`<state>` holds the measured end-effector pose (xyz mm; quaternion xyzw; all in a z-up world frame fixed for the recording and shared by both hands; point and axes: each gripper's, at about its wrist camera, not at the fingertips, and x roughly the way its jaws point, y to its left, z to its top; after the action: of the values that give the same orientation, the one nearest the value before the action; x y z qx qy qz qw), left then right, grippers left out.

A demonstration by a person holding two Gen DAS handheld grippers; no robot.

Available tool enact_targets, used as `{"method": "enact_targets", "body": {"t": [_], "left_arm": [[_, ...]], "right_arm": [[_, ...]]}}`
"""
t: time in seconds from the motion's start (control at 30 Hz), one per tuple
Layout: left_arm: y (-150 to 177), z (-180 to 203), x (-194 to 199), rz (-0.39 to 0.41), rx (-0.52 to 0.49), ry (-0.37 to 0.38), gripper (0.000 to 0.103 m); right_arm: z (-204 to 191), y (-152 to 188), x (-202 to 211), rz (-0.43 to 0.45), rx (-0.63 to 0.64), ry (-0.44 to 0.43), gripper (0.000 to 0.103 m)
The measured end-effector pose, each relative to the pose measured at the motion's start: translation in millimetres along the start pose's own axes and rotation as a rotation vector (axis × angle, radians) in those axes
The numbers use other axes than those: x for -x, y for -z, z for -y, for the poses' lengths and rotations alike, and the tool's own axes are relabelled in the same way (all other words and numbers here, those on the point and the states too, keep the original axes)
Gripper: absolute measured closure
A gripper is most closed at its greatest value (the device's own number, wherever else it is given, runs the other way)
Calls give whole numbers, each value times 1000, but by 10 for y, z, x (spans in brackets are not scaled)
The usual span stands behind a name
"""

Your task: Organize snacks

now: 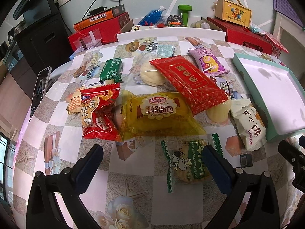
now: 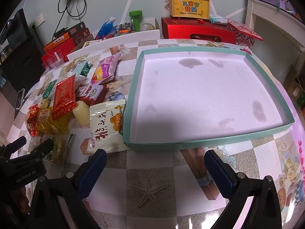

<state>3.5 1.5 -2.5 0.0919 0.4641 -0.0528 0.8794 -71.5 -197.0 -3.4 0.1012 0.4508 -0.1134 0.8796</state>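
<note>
A pile of wrapped snacks lies on the checkered table: a yellow bread pack (image 1: 162, 114), a red flat pack (image 1: 188, 82), a red crinkled pack (image 1: 97, 112), a green cow-print pack (image 1: 188, 162), a white pack (image 1: 247, 122) and a purple pack (image 1: 207, 59). A teal-rimmed box lid (image 2: 219, 143) with a white inside stands empty to the right. My left gripper (image 1: 152, 158) is open above the table, just in front of the yellow pack. My right gripper (image 2: 155, 164) is open in front of the lid's near rim. The white pack (image 2: 106, 126) touches the lid's left side.
Red gift boxes (image 2: 198, 30), a yellow carry box (image 2: 188, 5), a blue bottle (image 2: 105, 26) and a green dumbbell (image 2: 136, 18) crowd the far table edge. A phone (image 1: 40, 89) lies at the left edge. A clear plastic box (image 1: 87, 40) stands at the far left.
</note>
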Motion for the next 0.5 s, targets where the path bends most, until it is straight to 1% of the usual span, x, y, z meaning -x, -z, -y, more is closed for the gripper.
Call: {"method": "enact_targets", "body": {"t": [0.27,0.5], "left_arm": [[1,-30,12,4,8,21,0],[2,-9,7,5,-1,18,0]], "right_arm": [[-4,6,-13,-5,-2,-4,0],[15,8,-16,-7,-12,8,0]]}}
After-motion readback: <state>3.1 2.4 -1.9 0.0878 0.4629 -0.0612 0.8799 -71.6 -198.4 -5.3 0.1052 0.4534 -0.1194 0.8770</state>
